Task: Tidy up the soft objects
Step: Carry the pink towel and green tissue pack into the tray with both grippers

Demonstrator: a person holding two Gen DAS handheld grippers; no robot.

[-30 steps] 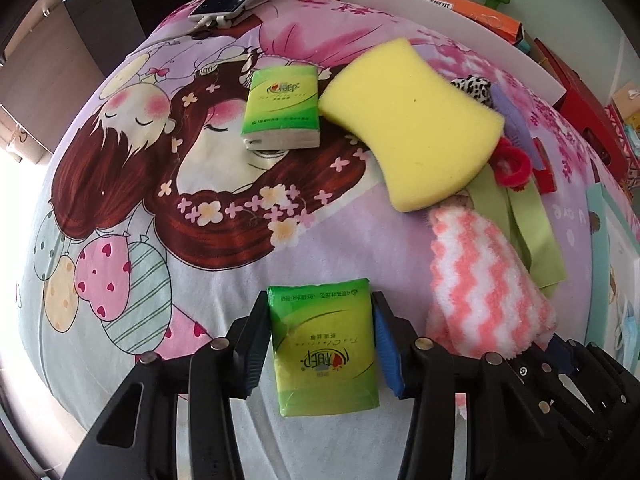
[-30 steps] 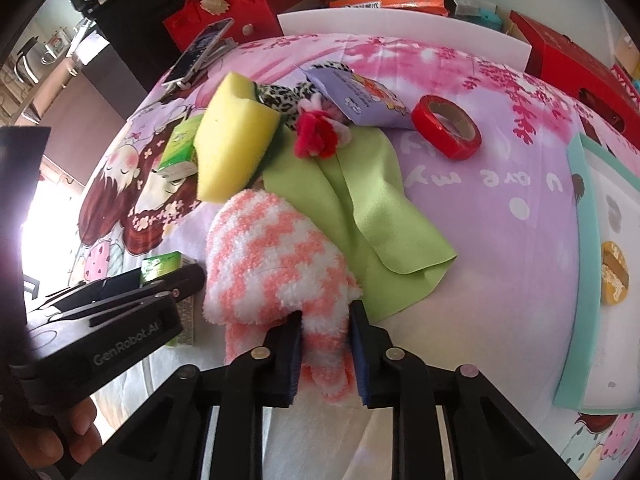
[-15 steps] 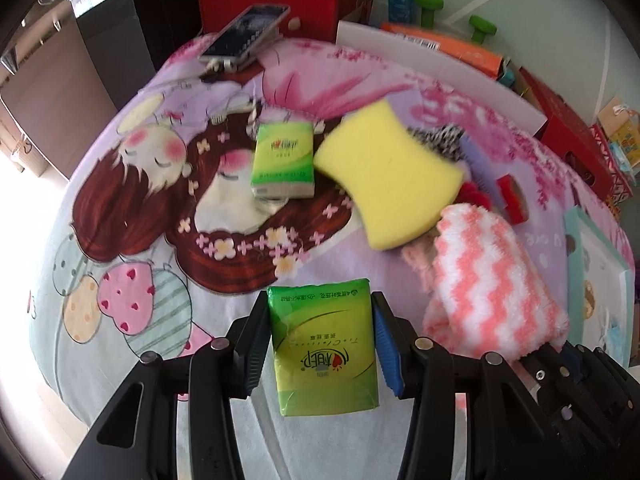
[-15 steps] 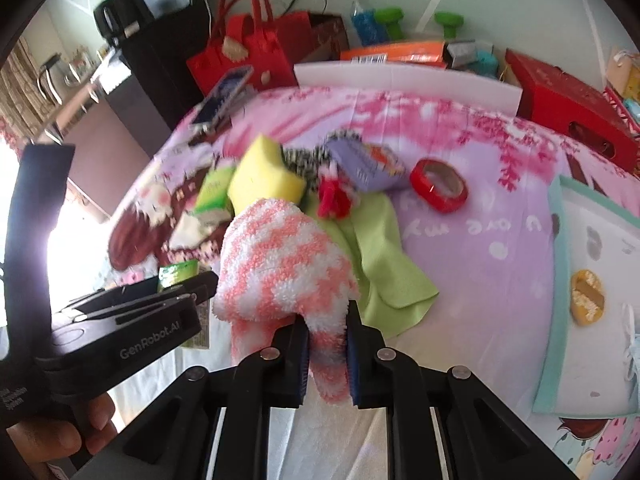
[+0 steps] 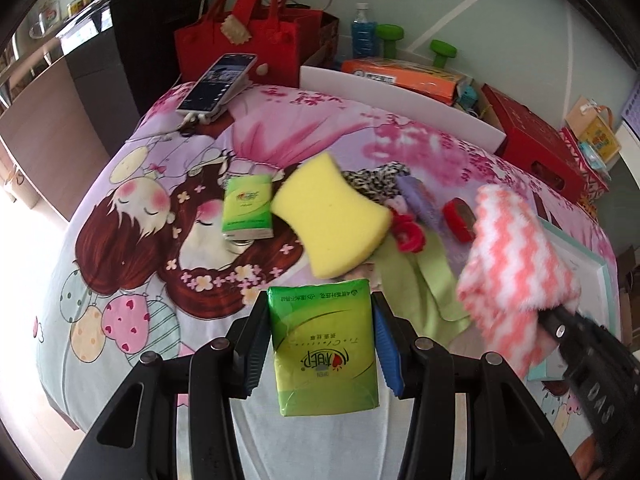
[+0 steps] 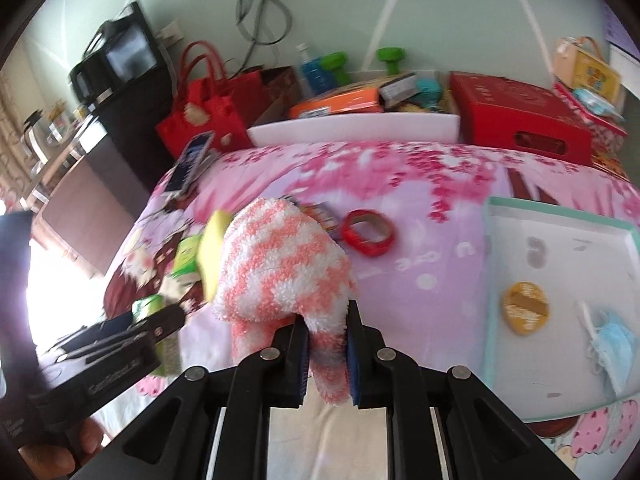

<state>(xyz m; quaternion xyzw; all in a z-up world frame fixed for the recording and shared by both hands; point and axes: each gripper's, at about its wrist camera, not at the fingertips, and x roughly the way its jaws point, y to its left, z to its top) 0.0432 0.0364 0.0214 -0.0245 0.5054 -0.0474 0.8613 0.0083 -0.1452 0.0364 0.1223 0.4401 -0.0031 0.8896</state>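
Observation:
My left gripper (image 5: 320,332) is shut on a green tissue pack (image 5: 322,344) and holds it above the bed. My right gripper (image 6: 327,344) is shut on a pink-and-white fluffy sock (image 6: 280,264), lifted off the bed; the sock also shows at the right of the left wrist view (image 5: 516,256). On the bed lie a second green tissue pack (image 5: 248,206), a yellow sponge (image 5: 330,220), a green cloth (image 5: 424,284), a red scrunchie (image 5: 410,232) and a leopard-print cloth (image 5: 378,182).
A white tray with a teal rim (image 6: 560,240) sits at the right, holding a yellow round pad (image 6: 526,307) and a blue face mask (image 6: 614,348). A red tape roll (image 6: 368,233), a phone (image 5: 218,84), a red bag (image 5: 240,40) and red box (image 6: 520,120) lie beyond.
Both grippers have risen and pulled back from the bed. The sock has been lifted clear of the green cloth and carried right. The tissue pack stays in my left gripper.

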